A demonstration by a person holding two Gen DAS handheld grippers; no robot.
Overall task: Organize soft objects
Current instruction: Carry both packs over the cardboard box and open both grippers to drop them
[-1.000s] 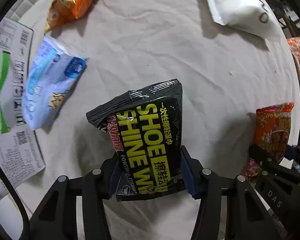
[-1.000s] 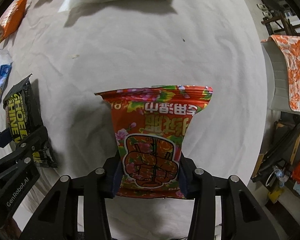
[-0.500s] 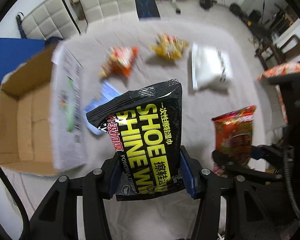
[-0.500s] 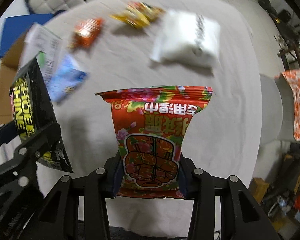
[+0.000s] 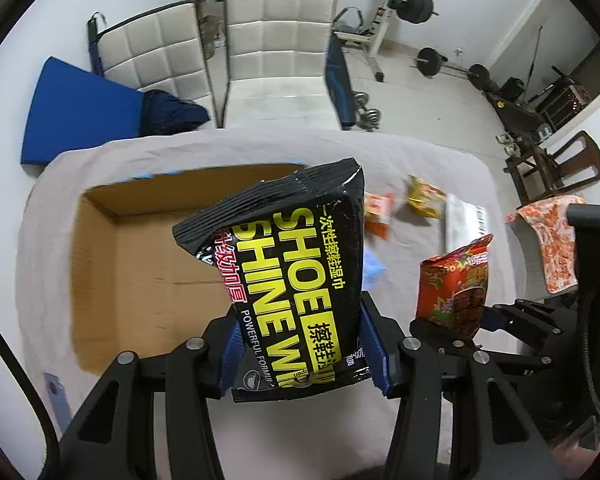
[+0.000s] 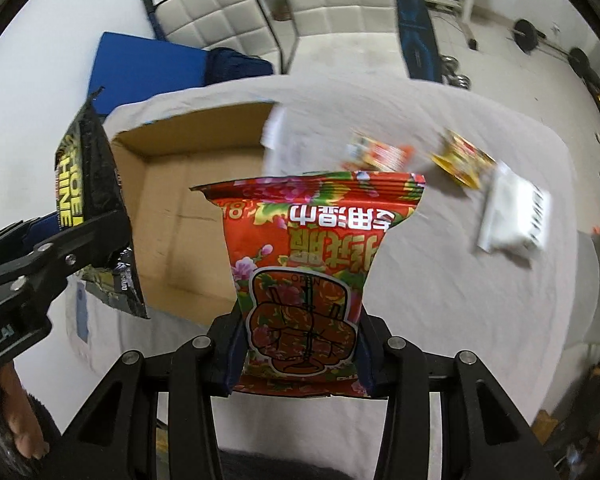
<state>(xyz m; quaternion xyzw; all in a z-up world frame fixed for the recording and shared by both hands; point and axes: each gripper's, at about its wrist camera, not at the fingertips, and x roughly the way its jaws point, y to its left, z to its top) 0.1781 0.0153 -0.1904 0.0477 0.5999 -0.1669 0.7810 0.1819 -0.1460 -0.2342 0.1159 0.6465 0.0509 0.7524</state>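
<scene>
My left gripper (image 5: 300, 348) is shut on a black shoe-shine wipes pack (image 5: 296, 276) with yellow lettering and holds it in the air, in front of an open cardboard box (image 5: 140, 276). My right gripper (image 6: 300, 344) is shut on a red floral wipes pack (image 6: 304, 280) and holds it up beside the box (image 6: 184, 216). Each gripper and its pack also shows in the other view: the red pack (image 5: 454, 288) at the right, the black pack (image 6: 90, 200) at the left.
On the grey-clothed table (image 5: 420, 400) lie an orange snack bag (image 5: 378, 212), a yellow bag (image 5: 424, 196), a white pouch (image 5: 462, 224) and a pale blue pack (image 5: 374, 272). White chairs (image 5: 276, 40), a blue mat and gym weights stand behind the table.
Both grippers have lifted their packs off the table and tilted up and leftwards. The open box and the room behind have come into view.
</scene>
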